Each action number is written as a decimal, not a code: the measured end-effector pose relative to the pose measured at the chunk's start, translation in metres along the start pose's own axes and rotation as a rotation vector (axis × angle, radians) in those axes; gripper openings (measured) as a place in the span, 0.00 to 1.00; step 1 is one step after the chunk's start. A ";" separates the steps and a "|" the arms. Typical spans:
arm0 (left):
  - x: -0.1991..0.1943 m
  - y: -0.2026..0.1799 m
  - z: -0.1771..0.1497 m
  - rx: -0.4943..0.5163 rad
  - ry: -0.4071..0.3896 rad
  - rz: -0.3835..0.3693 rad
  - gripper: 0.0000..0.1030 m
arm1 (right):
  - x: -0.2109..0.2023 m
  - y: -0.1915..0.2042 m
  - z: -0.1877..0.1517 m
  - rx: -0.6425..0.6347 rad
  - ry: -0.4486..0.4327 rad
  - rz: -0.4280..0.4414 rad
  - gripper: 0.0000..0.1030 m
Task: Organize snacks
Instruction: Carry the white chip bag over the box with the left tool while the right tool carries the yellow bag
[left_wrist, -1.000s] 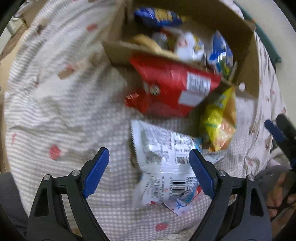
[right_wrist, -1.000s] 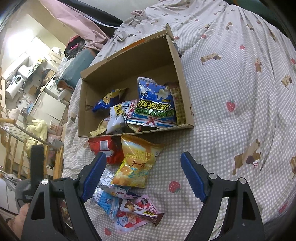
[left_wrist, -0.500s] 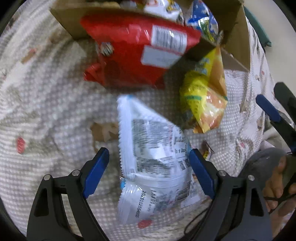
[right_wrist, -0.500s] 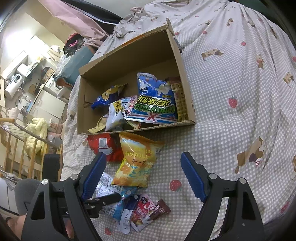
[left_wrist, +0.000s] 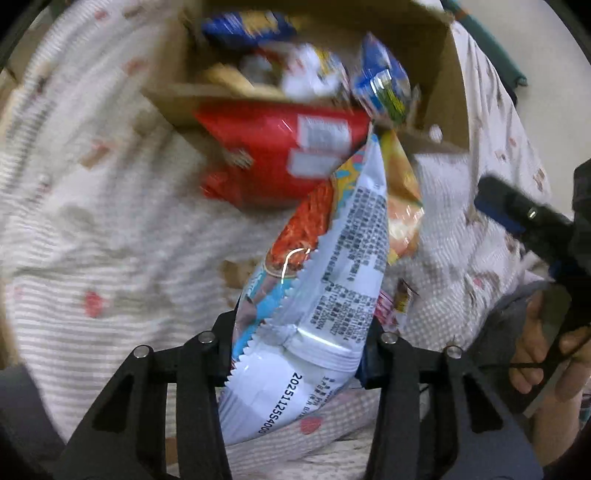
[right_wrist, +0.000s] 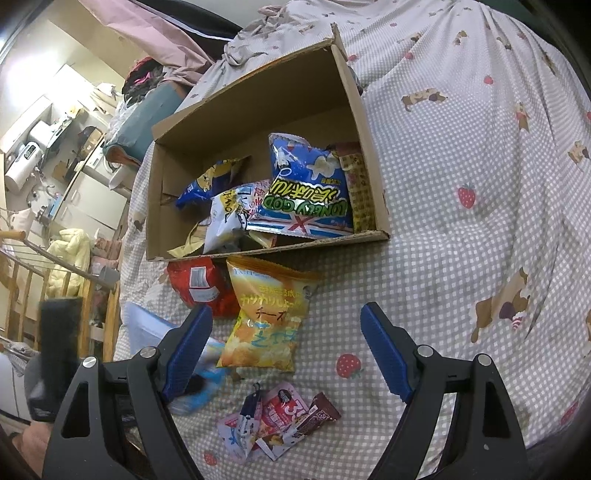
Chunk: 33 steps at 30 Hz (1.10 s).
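Note:
My left gripper (left_wrist: 299, 347) is shut on a white and light-blue snack bag (left_wrist: 332, 280) and holds it lifted, standing on edge, above the bedspread. Behind it lie a red bag (left_wrist: 280, 155) and a yellow chip bag (left_wrist: 402, 206) in front of the open cardboard box (left_wrist: 439, 88). In the right wrist view my right gripper (right_wrist: 286, 350) is open and empty above the yellow chip bag (right_wrist: 266, 317). The red bag (right_wrist: 199, 284) lies beside it, below the box (right_wrist: 258, 96). Small wrappers (right_wrist: 277, 421) lie near my fingers. The held bag (right_wrist: 162, 332) shows blurred at the left.
The box holds several bags, among them a blue popcorn bag (right_wrist: 310, 192). Everything sits on a checked bedspread (right_wrist: 480, 221) with strawberry and dog prints. Room clutter and a wooden rail (right_wrist: 37, 258) are at the far left. The right gripper (left_wrist: 524, 218) shows in the left wrist view.
My left gripper has closed on the white and blue bag and lifted it off the bedspread. The right gripper has stayed open, almost in place.

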<state>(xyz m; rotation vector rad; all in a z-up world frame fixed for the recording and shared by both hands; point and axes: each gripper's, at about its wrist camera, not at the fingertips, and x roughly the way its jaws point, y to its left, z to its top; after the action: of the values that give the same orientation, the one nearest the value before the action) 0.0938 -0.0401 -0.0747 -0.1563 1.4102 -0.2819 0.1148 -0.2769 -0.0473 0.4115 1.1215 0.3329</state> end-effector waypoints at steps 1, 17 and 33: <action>-0.006 0.003 0.000 -0.008 -0.021 0.013 0.39 | 0.002 -0.001 0.000 0.007 0.008 0.009 0.82; -0.014 0.041 0.005 -0.131 -0.097 0.129 0.40 | 0.093 0.028 -0.002 0.002 0.225 -0.016 0.82; -0.001 0.030 0.004 -0.131 -0.082 0.138 0.40 | 0.088 0.001 0.003 0.020 0.218 -0.060 0.45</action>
<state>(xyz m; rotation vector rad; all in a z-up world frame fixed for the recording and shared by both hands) 0.1011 -0.0114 -0.0813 -0.1750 1.3516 -0.0686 0.1527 -0.2367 -0.1157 0.3644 1.3482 0.3187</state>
